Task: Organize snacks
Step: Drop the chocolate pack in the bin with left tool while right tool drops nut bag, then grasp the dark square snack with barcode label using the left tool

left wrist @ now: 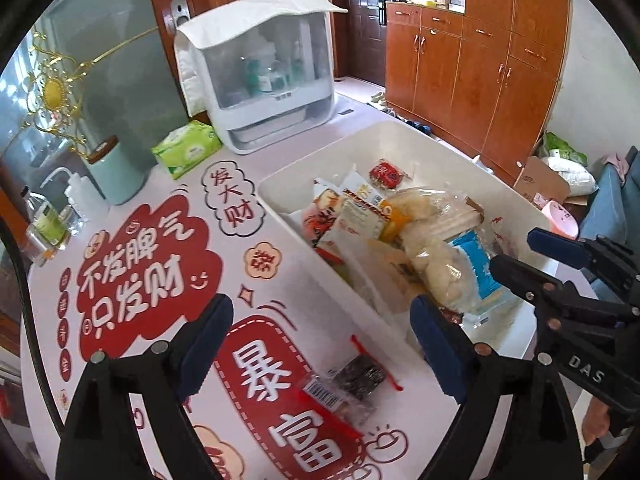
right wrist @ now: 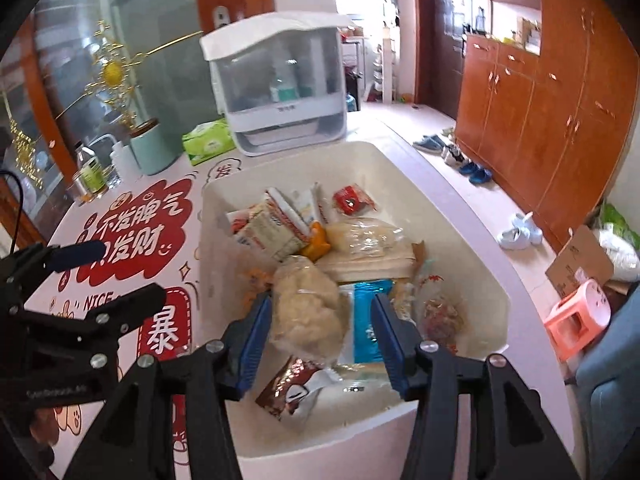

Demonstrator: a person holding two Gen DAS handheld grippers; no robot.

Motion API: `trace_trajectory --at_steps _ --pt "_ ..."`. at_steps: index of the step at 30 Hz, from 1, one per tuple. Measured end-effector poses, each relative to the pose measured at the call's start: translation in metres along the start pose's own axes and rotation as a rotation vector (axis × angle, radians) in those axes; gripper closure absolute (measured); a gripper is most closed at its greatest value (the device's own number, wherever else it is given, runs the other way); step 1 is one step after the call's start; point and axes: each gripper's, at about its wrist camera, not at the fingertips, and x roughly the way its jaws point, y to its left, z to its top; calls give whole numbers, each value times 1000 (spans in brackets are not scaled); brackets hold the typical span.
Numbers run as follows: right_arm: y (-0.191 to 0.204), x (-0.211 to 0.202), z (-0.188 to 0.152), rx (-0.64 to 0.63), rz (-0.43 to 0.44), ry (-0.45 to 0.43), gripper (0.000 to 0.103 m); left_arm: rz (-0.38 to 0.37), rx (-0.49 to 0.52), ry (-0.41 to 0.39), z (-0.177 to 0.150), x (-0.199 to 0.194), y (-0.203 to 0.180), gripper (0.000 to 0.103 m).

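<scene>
Left hand-held gripper hangs over the desk, fingers spread wide, nothing between them. A small dark snack packet with a red edge and barcode lies on the desk's printed mat between the fingers, just beside the white bin; its label is too blurred to read.

Right hand-held gripper is over the bin's near end, fingers apart, not clamped. Between them sit a clear bag of pale puffed snack and a blue packet; cannot tell if the pads touch either. A brown-and-white wrapper lies below, partly cut off by the finger.

The rest of the bin's pile overlaps: red small packet at the far end, white-and-red packs leaning, lower layers hidden.

Behind: white lidded organiser, contents hazy through frosted plastic, green tissue pack, mint canister.
</scene>
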Motion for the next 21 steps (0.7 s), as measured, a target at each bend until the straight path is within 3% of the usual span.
trace_trajectory --at_steps 11,21 --pt "27 -43 -10 -61 30 -91 50 56 65 -71 -21 -42 5 12" --pt "54 -64 -56 -145 93 -175 47 58 130 -8 -61 -28 18 12"
